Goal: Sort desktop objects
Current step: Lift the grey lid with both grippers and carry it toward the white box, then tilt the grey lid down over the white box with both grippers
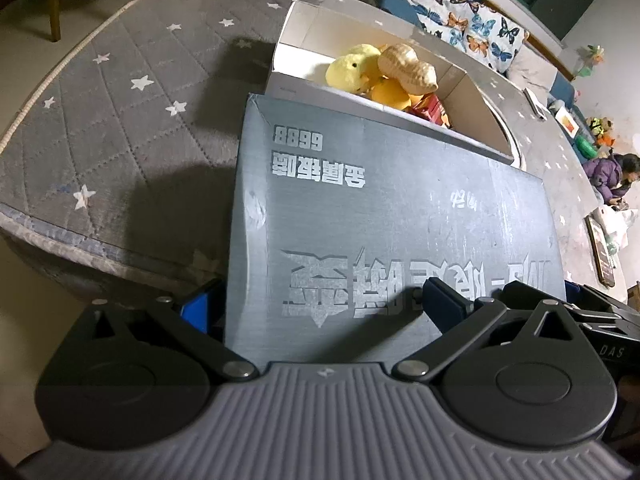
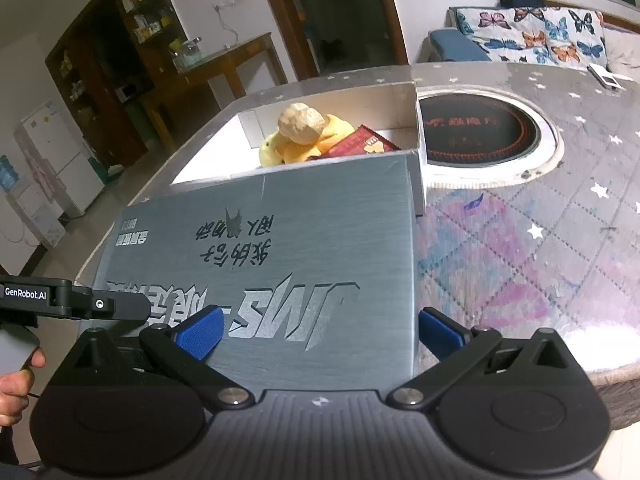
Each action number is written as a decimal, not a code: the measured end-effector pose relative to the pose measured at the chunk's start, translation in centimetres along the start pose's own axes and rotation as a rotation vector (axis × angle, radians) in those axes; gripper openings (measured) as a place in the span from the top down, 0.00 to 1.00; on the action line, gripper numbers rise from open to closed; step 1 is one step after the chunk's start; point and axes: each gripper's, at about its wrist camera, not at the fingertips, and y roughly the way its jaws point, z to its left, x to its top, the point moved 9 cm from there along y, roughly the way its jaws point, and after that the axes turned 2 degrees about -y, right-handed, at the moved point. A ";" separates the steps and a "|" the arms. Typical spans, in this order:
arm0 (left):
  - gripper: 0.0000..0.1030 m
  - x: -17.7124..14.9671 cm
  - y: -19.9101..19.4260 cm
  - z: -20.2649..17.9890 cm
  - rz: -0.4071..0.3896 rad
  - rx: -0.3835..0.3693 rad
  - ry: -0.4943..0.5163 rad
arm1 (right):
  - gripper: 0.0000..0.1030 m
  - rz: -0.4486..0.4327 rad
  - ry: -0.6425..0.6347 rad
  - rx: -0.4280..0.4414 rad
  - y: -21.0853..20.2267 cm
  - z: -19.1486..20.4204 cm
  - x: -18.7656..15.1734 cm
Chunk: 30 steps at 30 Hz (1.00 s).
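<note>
The grey lid (image 1: 384, 216) is what it's all about right now. It sits half over the open white box (image 1: 472, 92), covering the near part and leaving the far part open, so you can see the yellow plush chick (image 1: 348, 70), a peanut-shaped toy (image 1: 408, 66) and a red packet (image 2: 360, 144) piled inside. The box sits on the tabletop (image 1: 120, 120) with its grey star-print cover, just left of the round cooktop (image 2: 480, 136) set into it.

Both grippers are at the lid's near edge. The left gripper (image 1: 316, 304) straddles the lid's left corner, fingers (image 1: 444, 300) spread apart, one pad off the left edge and the other over the lid face. The right gripper (image 2: 320, 332) does the same at the right corner, also spread, not pinching anything as far as I can tell.

So my read: sorting looks done and this is the closing step. Next move probably calls for pushing the lid evenly toward the far side. Both sides need to go together or it'll skew and jam on the box wall.
</note>
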 end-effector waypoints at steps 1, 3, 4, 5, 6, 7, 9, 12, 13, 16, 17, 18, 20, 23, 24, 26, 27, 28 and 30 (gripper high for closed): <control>0.00 0.0 0.1 -0.1 0.003 0.001 0.001 | 0.00 0.002 0.002 0.000 0.1 -0.1 -0.1; 0.00 0.1 0.4 0.0 0.007 0.002 0.002 | 0.00 0.004 0.003 0.001 0.3 -0.2 0.0; 0.00 0.1 0.5 0.0 0.009 0.003 0.000 | 0.00 0.006 0.003 0.001 0.4 -0.3 0.0; 0.00 0.1 0.6 0.1 0.012 0.003 -0.003 | 0.00 0.008 0.004 0.002 0.4 -0.3 0.1; 0.00 0.1 0.7 0.1 0.014 0.003 -0.007 | 0.00 0.010 0.005 0.002 0.5 -0.4 0.1; 0.00 0.2 0.7 0.2 0.014 0.003 -0.008 | 0.00 0.011 0.005 0.001 0.6 -0.4 0.2; 0.00 0.4 0.8 0.2 0.014 0.002 -0.006 | 0.00 0.011 0.004 0.000 0.6 -0.3 0.3; 0.00 0.6 0.9 0.1 0.013 0.002 -0.005 | 0.00 0.009 0.001 -0.001 0.6 -0.2 0.5; 0.00 0.6 0.9 0.1 0.012 0.002 -0.003 | 0.00 0.009 0.002 -0.001 0.7 -0.3 0.5; 0.00 0.6 0.9 0.0 0.013 0.002 0.004 | 0.00 0.008 0.007 -0.001 0.8 -0.4 0.6; 0.00 0.6 1.0 0.0 0.013 0.002 0.005 | 0.00 0.008 0.008 -0.001 0.8 -0.4 0.6; 0.00 0.6 1.0 0.0 0.013 0.003 0.006 | 0.00 0.008 0.008 0.001 0.9 -0.4 0.6; 0.00 0.6 1.0 0.0 0.012 0.004 0.009 | 0.00 0.008 0.008 0.001 0.9 -0.4 0.7; 0.00 0.6 1.0 -0.1 0.014 0.006 0.010 | 0.00 0.006 0.005 0.002 0.9 -0.4 0.7; 0.00 0.6 1.0 -0.1 0.015 0.007 0.008 | 0.00 0.005 0.004 0.004 0.8 -0.4 0.7; 0.00 0.6 1.0 -0.1 0.015 0.007 0.007 | 0.00 0.004 0.002 0.006 0.8 -0.5 0.7; 0.00 0.6 1.0 -0.1 0.016 0.008 0.008 | 0.00 0.005 0.000 0.009 0.8 -0.6 0.7; 0.00 0.6 1.0 -0.1 0.015 0.011 0.010 | 0.00 0.005 -0.002 0.010 0.8 -0.6 0.7; 0.00 0.6 1.1 -0.2 0.015 0.014 0.009 | 0.00 0.005 -0.005 0.013 0.8 -0.7 0.7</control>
